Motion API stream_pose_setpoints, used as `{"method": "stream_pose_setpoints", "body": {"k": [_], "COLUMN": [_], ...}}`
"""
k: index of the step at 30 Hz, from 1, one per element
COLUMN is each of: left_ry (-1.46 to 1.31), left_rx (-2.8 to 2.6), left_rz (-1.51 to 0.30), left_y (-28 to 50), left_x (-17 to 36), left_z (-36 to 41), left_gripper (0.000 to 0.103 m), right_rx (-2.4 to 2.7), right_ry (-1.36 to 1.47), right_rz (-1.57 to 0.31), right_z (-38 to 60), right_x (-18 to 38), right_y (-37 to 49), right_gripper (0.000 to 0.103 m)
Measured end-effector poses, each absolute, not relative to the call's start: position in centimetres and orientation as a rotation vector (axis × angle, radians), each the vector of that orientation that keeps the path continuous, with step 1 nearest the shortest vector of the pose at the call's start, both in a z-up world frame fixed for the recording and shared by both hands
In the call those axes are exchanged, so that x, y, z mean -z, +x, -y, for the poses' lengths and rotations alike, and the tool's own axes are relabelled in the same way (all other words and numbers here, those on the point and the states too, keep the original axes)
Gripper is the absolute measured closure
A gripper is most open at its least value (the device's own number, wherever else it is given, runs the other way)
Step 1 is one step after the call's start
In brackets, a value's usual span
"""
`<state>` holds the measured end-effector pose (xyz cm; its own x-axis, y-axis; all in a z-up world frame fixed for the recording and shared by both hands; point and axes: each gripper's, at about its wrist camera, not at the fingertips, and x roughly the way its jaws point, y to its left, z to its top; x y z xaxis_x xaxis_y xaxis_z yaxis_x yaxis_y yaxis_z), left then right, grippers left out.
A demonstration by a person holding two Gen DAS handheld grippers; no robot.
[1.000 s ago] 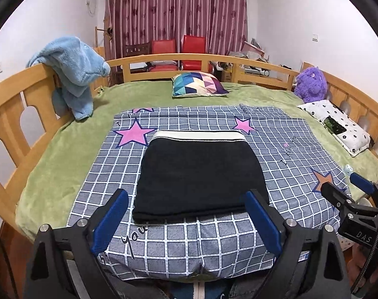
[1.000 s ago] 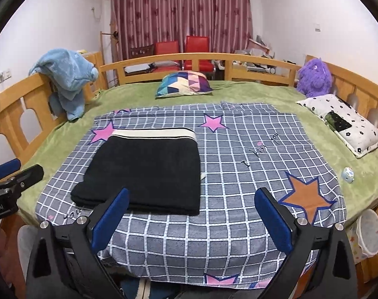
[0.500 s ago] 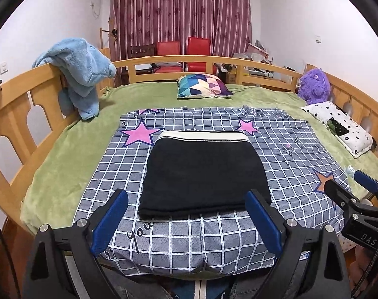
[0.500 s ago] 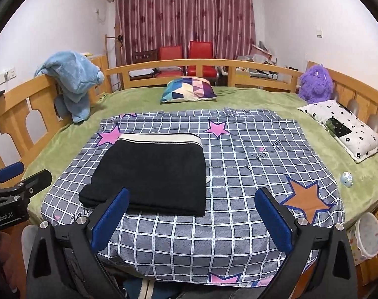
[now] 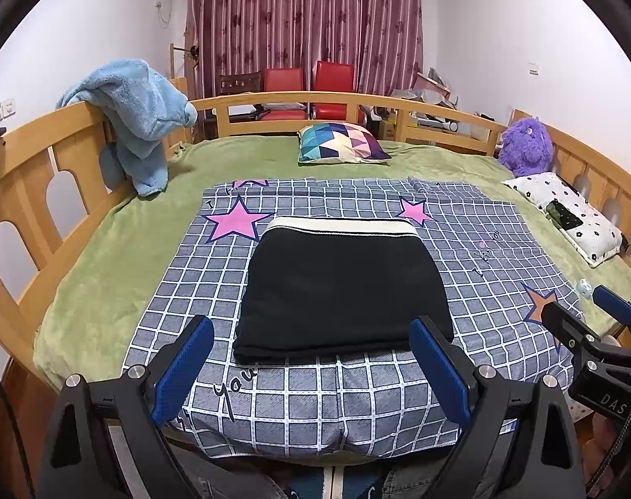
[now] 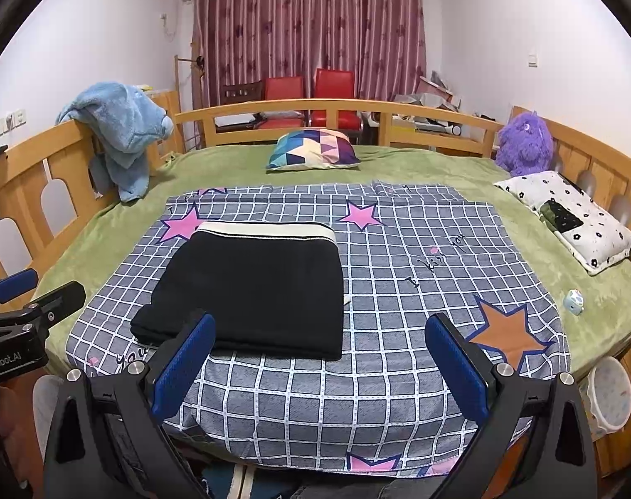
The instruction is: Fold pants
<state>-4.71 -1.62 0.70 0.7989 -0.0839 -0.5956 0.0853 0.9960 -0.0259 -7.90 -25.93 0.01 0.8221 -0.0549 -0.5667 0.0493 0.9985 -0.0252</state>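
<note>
The black pants (image 5: pixel 340 287) lie folded into a neat rectangle on the checked grey sheet (image 5: pixel 502 258), with the cream waistband at the far edge. They also show in the right wrist view (image 6: pixel 257 287). My left gripper (image 5: pixel 311 368) is open and empty, held back over the bed's near edge, just short of the pants' near edge. My right gripper (image 6: pixel 321 368) is open and empty, held back over the near edge, to the right of the pants. Each gripper shows at the side of the other view.
A wooden rail (image 5: pixel 33 174) rings the green bed, with a blue plush blanket (image 5: pixel 136 112) draped on it at left. A coloured pillow (image 5: pixel 340 143), a purple plush toy (image 6: pixel 523 143), a dotted pillow (image 6: pixel 573 216) and a small toy (image 6: pixel 573 301) lie around the sheet.
Both grippers have drawn back and risen slightly from the bed. The pants have not moved. Both grippers stay open.
</note>
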Motion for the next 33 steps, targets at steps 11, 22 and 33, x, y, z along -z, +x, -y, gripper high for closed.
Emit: {"method": "stream_pose_setpoints", "body": {"k": [11, 22, 33], "left_ry": [-0.005, -0.008, -0.009], "left_rx": [0.081, 0.078, 0.077], "left_rz": [-0.643, -0.646, -0.643], "left_y": [-4.83, -4.94, -5.08], "left_x": [-0.58, -0.44, -0.37], "left_z": [1.64, 1.57, 1.73], "left_gripper": [0.008, 0.008, 0.008], "right_rx": [0.044, 0.047, 0.049], "right_ry": [0.001, 0.005, 0.012], "right_rz": [-0.596, -0.588, -0.584], "right_z": [25.88, 25.91, 25.96], "right_x": [-0.32, -0.60, -0.88], "right_y": [-8.28, -8.47, -8.74], "right_gripper": [0.003, 0.003, 0.003]}}
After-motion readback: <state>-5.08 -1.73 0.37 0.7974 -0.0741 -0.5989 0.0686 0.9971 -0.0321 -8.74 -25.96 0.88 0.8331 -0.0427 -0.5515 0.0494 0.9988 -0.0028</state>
